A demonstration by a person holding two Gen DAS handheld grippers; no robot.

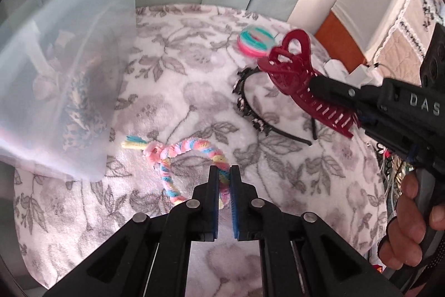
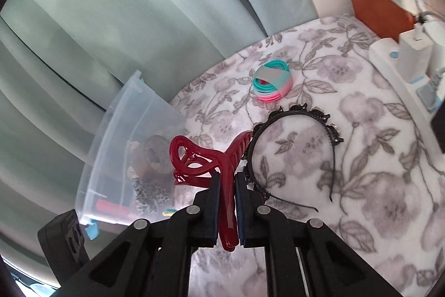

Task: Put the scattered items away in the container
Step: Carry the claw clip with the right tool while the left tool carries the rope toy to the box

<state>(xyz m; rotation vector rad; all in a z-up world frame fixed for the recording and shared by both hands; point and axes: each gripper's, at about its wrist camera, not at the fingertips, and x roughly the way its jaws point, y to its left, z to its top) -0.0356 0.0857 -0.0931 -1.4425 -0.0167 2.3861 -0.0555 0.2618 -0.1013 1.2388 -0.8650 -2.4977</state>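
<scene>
Left tongs (image 1: 224, 174) pinch the braided band (image 1: 178, 155), which lies beside the clear bin (image 1: 64, 80). Right tongs (image 2: 228, 180) clamp the red claw clip (image 2: 211, 166), lifted above the floral blanket (image 2: 361, 185), near the black headband (image 2: 294, 130).

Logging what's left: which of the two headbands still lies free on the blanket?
The black headband with ornaments lies untouched. The pastel braided headband is clamped in the left gripper.
</scene>
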